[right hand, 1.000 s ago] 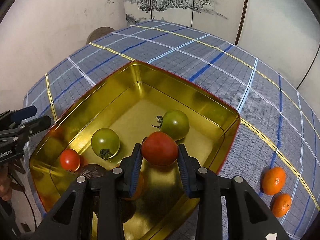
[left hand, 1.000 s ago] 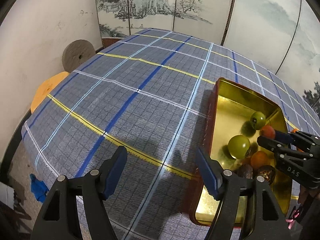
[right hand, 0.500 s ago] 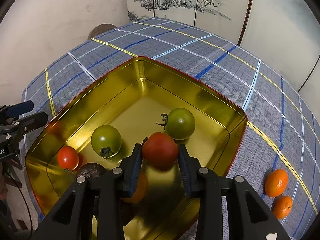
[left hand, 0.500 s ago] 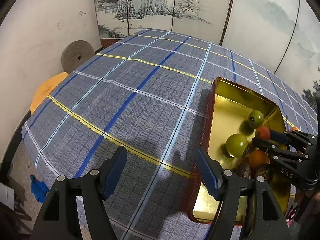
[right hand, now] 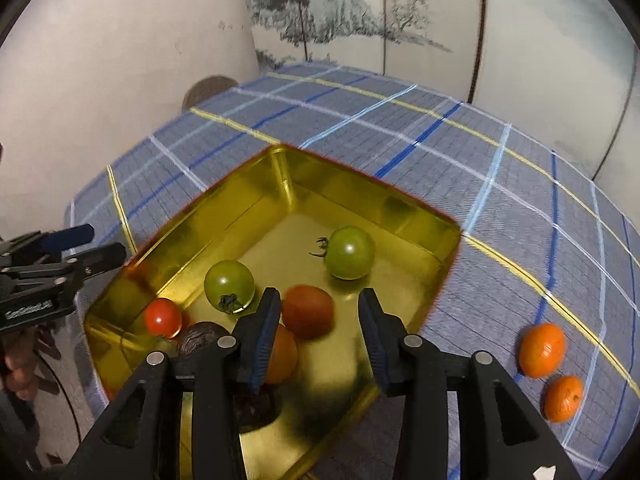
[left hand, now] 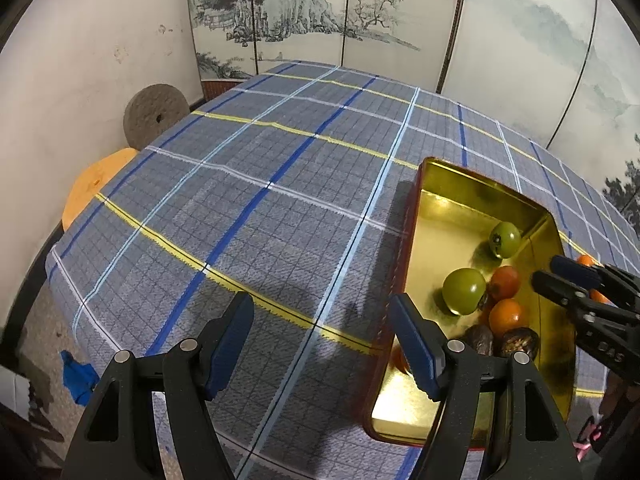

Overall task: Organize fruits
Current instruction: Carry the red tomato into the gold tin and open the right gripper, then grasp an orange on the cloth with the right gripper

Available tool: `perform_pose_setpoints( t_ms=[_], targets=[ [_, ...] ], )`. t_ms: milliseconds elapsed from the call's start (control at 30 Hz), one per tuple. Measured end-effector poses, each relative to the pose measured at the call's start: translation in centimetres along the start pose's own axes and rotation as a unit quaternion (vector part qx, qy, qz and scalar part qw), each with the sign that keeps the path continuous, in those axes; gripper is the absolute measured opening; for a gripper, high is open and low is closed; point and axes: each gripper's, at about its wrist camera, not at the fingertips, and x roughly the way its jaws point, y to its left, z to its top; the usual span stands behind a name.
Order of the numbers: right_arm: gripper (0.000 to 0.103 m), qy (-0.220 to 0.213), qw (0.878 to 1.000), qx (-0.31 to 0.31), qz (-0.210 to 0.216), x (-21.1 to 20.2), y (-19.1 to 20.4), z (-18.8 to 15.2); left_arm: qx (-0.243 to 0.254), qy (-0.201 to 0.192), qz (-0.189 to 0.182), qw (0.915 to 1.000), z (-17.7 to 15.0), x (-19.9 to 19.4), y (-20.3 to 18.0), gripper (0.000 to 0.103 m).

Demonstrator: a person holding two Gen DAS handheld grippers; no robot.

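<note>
A gold tin tray [right hand: 360, 194] [left hand: 452, 178] sits on the plaid tablecloth. It holds two green tomatoes [right hand: 349, 253] [right hand: 229, 285], a small red tomato [right hand: 162, 317], an orange [right hand: 284, 354], dark fruits [right hand: 202, 336] and a larger red tomato [right hand: 307, 311]. My right gripper [right hand: 316, 336] is open above the tray; the red tomato lies blurred between and below its fingers, free of them. Two oranges [right hand: 542, 350] [right hand: 563, 398] lie on the cloth to the right of the tray. My left gripper [left hand: 322, 344] is open and empty over the cloth, left of the tray.
A painted folding screen [left hand: 360, 20] stands behind the table. A round stone disc [left hand: 156, 114] and an orange stool [left hand: 94, 184] sit beyond the table's left edge. A blue scrap [left hand: 78, 376] lies on the floor.
My right gripper has opened and let go of the red tomato, which has dropped into the tray. The left gripper has barely moved.
</note>
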Motion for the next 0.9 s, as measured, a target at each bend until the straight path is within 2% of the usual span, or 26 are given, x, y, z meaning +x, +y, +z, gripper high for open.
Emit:
perform_pose_setpoints(
  t_ms=[167,467,633,900],
  targets=[
    [0.040,-0.027,0.999,0.035,-0.012,-3.1,-2.6,-1.9,0.005,-0.005,-0.004,1.0000,0.1,-0.6,-0.8,0.071],
    [0.042,-0.031,0.988,0.119,-0.090,-6.8,-11.0,-7.2,0.036,-0.009,-0.028,0.9989,0.2,-1.4,-4.3,0.072],
    [0.042,-0.027,0.981,0.149,-0.117,-7.2,-14.3,-8.9,0.060,-0.007,-0.046,0.9972,0.3,-1.5,-7.0,0.072],
    [0.043,-0.024,0.980,0.155,-0.122,-5.9,-15.8,-9.6,0.099,0.003,-0.074,0.9923,0.1,-1.4,-11.8,0.072]
  ],
)
